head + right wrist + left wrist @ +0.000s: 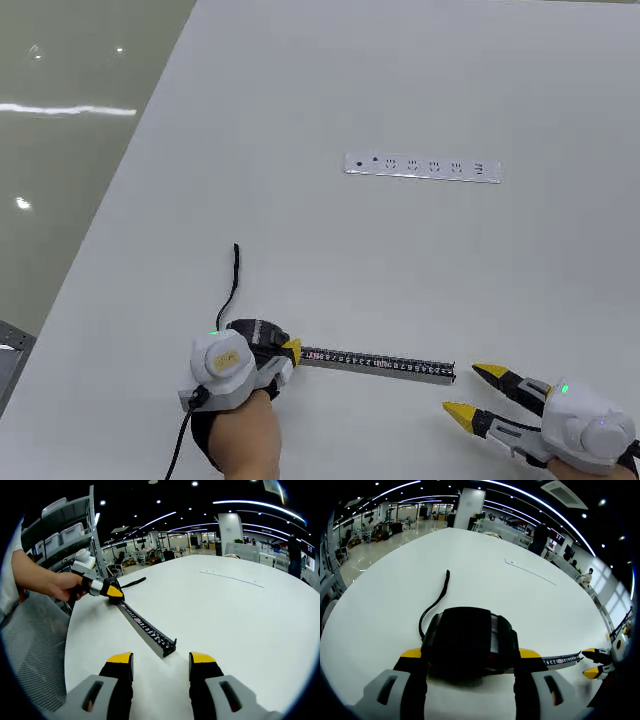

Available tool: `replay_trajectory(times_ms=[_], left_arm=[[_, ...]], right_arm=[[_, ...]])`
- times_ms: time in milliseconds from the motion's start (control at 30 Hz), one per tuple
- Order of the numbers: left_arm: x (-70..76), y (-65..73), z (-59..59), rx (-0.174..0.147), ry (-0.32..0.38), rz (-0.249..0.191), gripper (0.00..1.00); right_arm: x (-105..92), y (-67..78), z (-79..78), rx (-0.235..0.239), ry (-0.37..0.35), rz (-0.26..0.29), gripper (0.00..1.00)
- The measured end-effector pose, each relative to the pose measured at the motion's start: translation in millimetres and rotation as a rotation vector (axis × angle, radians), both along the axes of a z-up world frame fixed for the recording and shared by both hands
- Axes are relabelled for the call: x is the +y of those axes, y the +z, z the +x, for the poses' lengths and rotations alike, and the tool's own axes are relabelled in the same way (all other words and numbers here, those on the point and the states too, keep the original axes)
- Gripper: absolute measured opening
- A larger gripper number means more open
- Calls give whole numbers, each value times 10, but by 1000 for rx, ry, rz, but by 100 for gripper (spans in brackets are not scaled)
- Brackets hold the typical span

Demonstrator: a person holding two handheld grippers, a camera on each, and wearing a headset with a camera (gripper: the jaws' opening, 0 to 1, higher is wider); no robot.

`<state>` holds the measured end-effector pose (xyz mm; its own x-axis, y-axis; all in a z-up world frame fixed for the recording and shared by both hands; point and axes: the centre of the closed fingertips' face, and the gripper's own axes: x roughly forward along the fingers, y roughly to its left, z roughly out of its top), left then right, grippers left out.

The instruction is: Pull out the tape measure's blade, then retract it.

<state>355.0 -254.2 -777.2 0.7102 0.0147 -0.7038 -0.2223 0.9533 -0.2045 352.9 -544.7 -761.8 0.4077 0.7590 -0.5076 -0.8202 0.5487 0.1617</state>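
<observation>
We held the left gripper [470, 653] pinched on the black, rounded plastic tape measure case [255, 333], which sat on the white table [400, 260] near its front edge. Its dark, numbered blade [380, 363] lay flat, drawn out toward the right gripper [475, 391], whose yellow-tipped jaws stood spread just beside the blade's end without touching it. We judged the pull-out done and the retraction next. To do it well, we would keep the case clamped and level, and guide the blade's end so that it ran in straight rather than whipping. We counted two grippers, one tape measure with one blade, one thin black strap [233, 280] and one long white power strip [422, 167].
</observation>
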Motion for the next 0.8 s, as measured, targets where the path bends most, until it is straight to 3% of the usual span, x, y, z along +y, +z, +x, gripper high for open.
replay_trajectory(times_ms=[533,800], left_arm=[[0,-1,-5,2,-5,-3,68],[0,2,-6,3,-7,-3,69]], right_arm=[[3,-74,96,11,15,27,42],[65,-108,117,8,57,37,39]])
